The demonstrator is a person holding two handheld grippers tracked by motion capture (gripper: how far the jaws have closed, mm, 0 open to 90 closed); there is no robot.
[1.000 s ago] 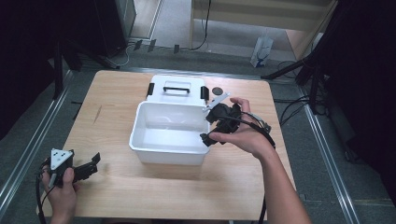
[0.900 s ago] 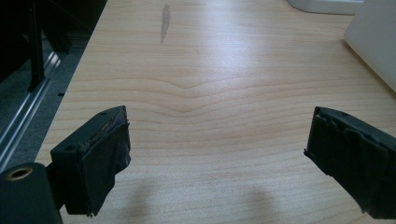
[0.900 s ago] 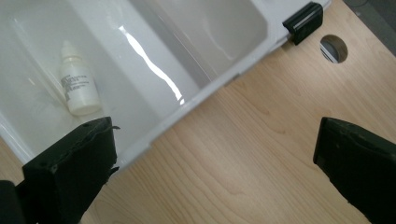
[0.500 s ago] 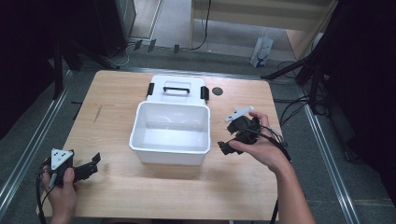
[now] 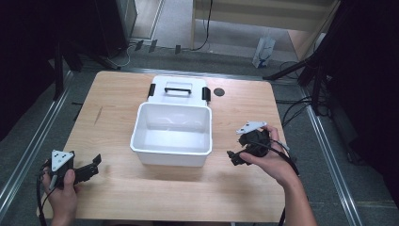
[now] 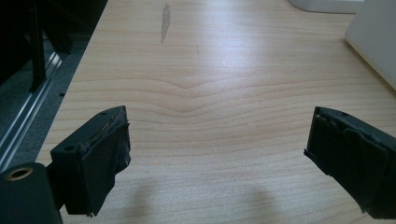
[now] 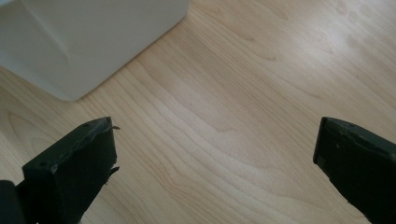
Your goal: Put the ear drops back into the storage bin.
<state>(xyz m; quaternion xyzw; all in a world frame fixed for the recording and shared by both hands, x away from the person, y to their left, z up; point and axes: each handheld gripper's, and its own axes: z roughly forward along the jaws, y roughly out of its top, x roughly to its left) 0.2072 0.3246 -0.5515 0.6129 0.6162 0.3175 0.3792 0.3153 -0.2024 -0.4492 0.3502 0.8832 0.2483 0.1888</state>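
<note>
Withdrawn from the white bin (image 5: 171,141), right tool (image 5: 234,157) hangs wide apart

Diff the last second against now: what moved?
The right hand-held gripper drew back from the white bin's right rim to the bare table right of it, jaws open, carrying nothing. The left hand-held gripper, bin and lid stayed put.

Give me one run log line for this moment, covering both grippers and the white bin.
left hand-held gripper: open, empty, near table corner | right hand-held gripper: open, empty, right of bin | white bin: mid-table, lid behind it
</note>
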